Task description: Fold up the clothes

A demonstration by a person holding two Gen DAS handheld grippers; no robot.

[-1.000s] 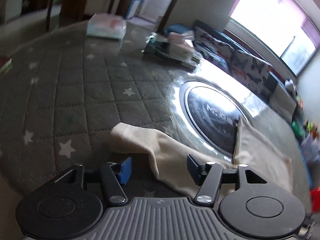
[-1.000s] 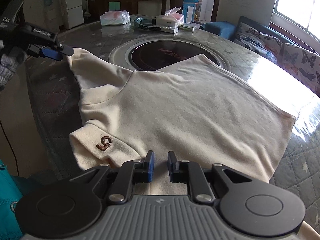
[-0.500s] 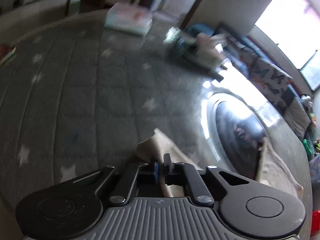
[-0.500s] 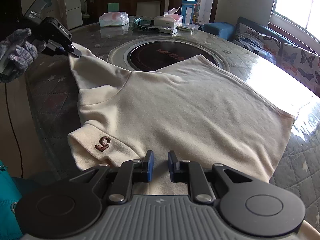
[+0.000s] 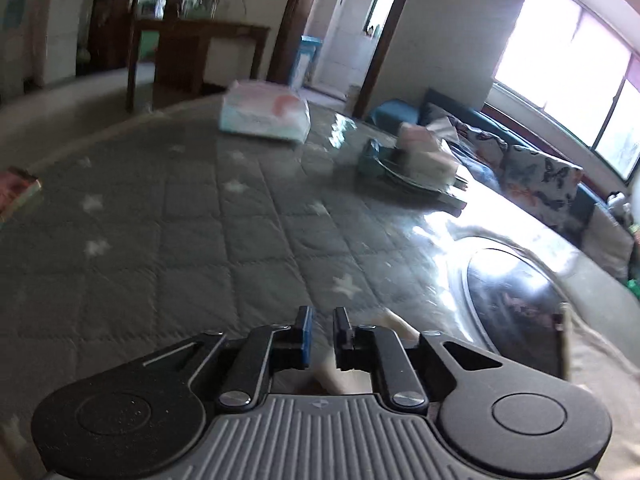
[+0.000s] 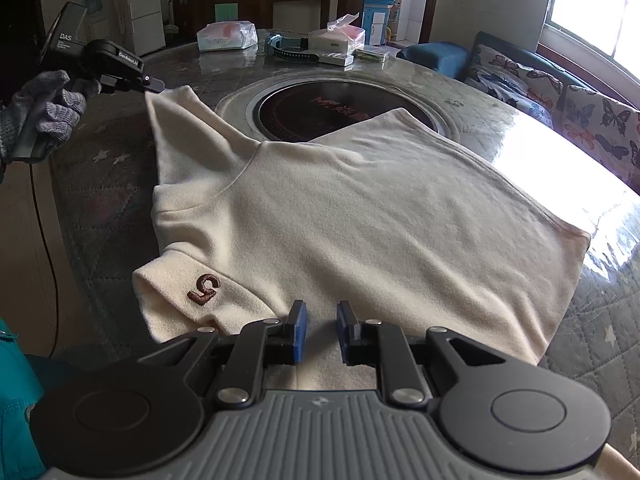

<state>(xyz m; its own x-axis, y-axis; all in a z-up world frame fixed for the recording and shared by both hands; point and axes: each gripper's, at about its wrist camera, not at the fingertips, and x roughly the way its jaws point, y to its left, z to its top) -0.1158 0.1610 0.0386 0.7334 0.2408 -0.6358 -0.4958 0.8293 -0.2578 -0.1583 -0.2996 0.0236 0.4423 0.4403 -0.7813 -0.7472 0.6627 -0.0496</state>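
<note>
A cream shirt [image 6: 360, 220] lies flat on the round table, its collar with a brown embroidered mark [image 6: 204, 284] near me. Its sleeve [image 6: 180, 128] stretches to the far left. My left gripper [image 6: 158, 87], held by a gloved hand [image 6: 48, 108], sits at the sleeve tip. In the left wrist view the left gripper [image 5: 323, 320] has its jaws opening, with a narrow gap; the sleeve end [image 5: 400, 326] lies under and beside them, not pinched. My right gripper [image 6: 320, 312] hovers over the shirt's near edge, pads slightly apart, flat cloth showing in the gap.
The grey quilted star cover [image 5: 160, 240] runs over the table, with a black round hob [image 6: 340, 108] in the middle. Tissue packs [image 6: 228, 36] and boxes [image 6: 336, 38] stand at the far side. A butterfly-print sofa [image 6: 560, 92] lines the right.
The left gripper closed at the sleeve end, slid forward over it, and has now parted its jaws a little. The sleeve lies drawn out straighter. The right gripper has stayed put.
</note>
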